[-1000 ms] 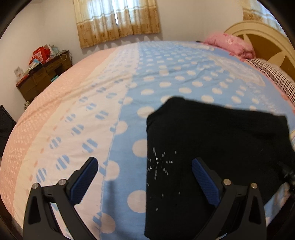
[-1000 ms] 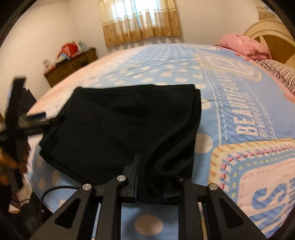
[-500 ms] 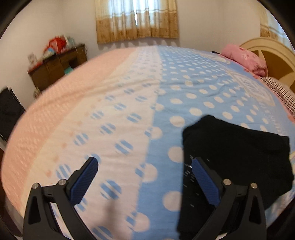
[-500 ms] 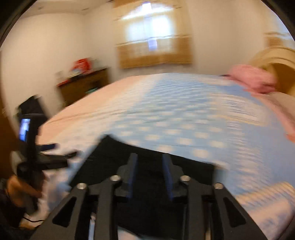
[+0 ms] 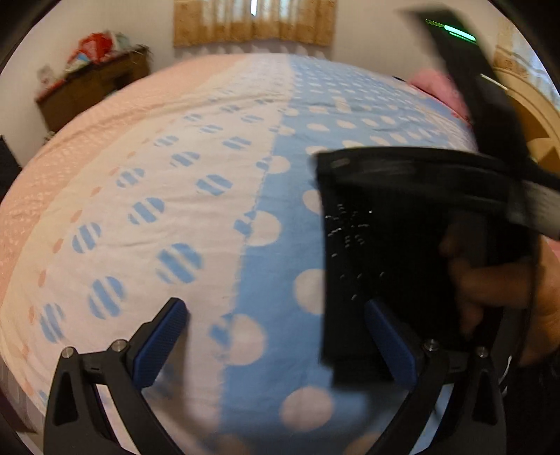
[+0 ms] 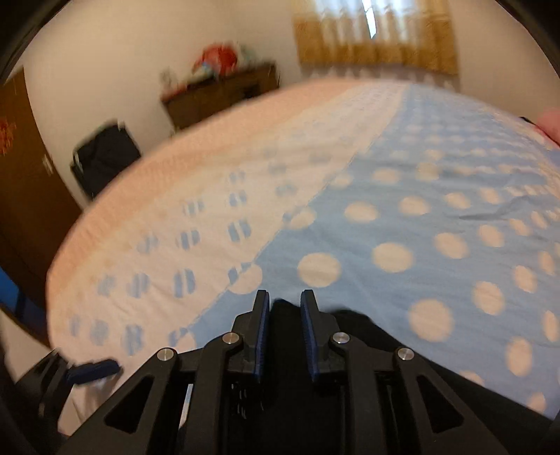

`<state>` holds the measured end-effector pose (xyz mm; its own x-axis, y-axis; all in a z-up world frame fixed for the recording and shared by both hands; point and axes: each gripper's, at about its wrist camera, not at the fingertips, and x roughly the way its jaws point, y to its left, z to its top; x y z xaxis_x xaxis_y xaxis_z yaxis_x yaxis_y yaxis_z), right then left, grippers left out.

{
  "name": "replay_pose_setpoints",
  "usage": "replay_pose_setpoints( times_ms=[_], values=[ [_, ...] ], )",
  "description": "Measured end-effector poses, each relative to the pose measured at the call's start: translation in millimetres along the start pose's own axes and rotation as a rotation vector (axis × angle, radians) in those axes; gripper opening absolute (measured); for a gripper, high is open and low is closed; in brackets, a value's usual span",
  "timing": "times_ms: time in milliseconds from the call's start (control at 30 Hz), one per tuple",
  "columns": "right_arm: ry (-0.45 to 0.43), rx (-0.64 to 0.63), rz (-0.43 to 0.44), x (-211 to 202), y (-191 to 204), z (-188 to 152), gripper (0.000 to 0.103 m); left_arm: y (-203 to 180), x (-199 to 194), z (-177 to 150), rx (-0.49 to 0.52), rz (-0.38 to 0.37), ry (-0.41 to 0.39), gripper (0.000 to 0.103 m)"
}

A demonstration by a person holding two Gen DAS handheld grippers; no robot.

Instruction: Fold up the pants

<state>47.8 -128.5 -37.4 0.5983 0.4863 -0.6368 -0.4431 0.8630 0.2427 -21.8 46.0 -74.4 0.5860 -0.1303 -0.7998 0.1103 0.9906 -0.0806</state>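
The black pants (image 5: 378, 252) lie folded on the blue dotted bedspread (image 5: 280, 217), right of centre in the left wrist view. My left gripper (image 5: 276, 336) is open wide, its right pad over the pants' near left edge and nothing pinched. My right gripper (image 6: 285, 325) is nearly shut and its jaws are closing, with black cloth (image 6: 353, 325) between the pads. Blurred, it also crosses the left wrist view at the upper right as a dark body (image 5: 490, 115), held by a hand (image 5: 497, 287) above the pants.
A wooden dresser (image 6: 217, 94) with clutter stands by the far wall under a curtained window (image 5: 252, 21). A dark chair (image 6: 105, 157) is left of the bed. A pink pillow (image 5: 434, 84) and headboard (image 5: 535, 115) are at the far right. The bed's near edge runs just below both grippers.
My right gripper has swung left across the bed with the pants' edge still between its pads. It and the hand have entered the left wrist view. The left gripper shifted sideways, still open.
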Motion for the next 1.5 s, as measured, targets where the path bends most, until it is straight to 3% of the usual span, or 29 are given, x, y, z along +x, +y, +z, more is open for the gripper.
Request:
replay_pose_setpoints(
  times_ms=[67,200,267,367,467,633,767,800,867,1033,1167,1300,1367,1433,1500],
  values=[
    [-0.046,-0.021,0.071,-44,13,-19,0.020,18,-12,-1,0.019,0.023,-0.039,0.103],
    [-0.016,-0.159,0.112,-73,56,-75,0.020,45,-24,-1,0.052,0.138,-0.091,0.103],
    [0.006,-0.222,0.072,-67,75,-101,0.020,54,-23,3,0.037,0.138,-0.089,0.103],
    [0.050,-0.270,0.009,-52,83,-115,0.020,56,-21,10,0.025,0.121,-0.078,0.103],
    [0.051,-0.402,-0.086,-46,93,-126,0.020,54,-26,12,0.035,0.137,-0.087,0.103],
    [0.072,-0.579,-0.159,-35,109,-131,0.021,59,-30,10,0.019,0.149,-0.098,0.103],
    [0.035,-0.694,-0.253,-22,124,-128,0.031,61,-32,13,0.017,0.163,-0.101,0.103],
    [0.026,-0.685,-0.248,-19,126,-127,0.031,61,-32,14,0.016,0.165,-0.102,0.103],
    [0.015,-0.653,-0.234,-16,127,-126,0.011,62,-33,17,0.010,0.170,-0.107,0.103],
    [0.010,-0.502,-0.167,-35,108,-118,0.006,61,-35,22,0.018,0.166,-0.120,0.103],
    [0.014,-0.396,-0.058,-59,92,-119,0.006,53,-32,27,0.029,0.149,-0.121,0.103],
    [0.056,-0.304,0.009,-39,73,-136,0.007,34,-30,35,0.052,0.118,-0.134,0.103],
    [0.036,-0.254,0.068,-41,70,-137,0.017,21,-29,41,0.073,0.102,-0.142,0.103],
    [0.080,-0.200,0.183,-47,68,-134,0.027,8,-30,48,0.103,0.099,-0.155,0.103],
    [0.112,-0.164,0.264,-64,68,-136,0.027,-2,-32,54,0.124,0.088,-0.168,0.103]
  ],
)
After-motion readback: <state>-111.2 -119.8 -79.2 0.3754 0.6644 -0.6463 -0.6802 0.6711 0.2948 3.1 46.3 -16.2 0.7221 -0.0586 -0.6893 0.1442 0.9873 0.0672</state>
